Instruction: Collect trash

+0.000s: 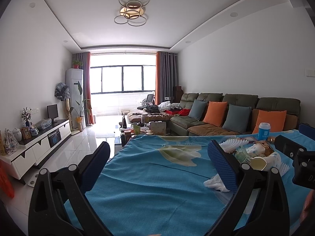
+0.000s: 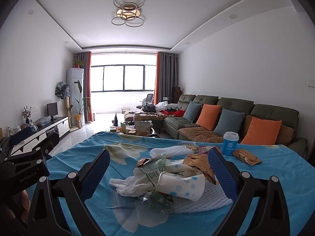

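A pile of trash lies on the blue flowered tablecloth (image 2: 78, 157): a tipped paper cup with blue dots (image 2: 183, 184), crumpled white tissue (image 2: 130, 184), green wrappers (image 2: 155, 163), gold wrappers (image 2: 198, 161) and white foam netting (image 2: 206, 198). My right gripper (image 2: 159, 169) is open, its fingers on either side of the pile. My left gripper (image 1: 159, 163) is open and empty over bare cloth, left of the pile (image 1: 256, 153). A white tissue (image 1: 214, 182) lies by its right finger (image 1: 222, 165).
A blue cup with a white lid (image 2: 230, 143) stands at the table's far right, with a gold packet (image 2: 246, 157) and a pink wrapper (image 2: 206, 148) beside it. Beyond the table are a cluttered coffee table (image 2: 135, 127), a sofa with cushions (image 2: 216, 118) and a TV cabinet (image 1: 39, 143).
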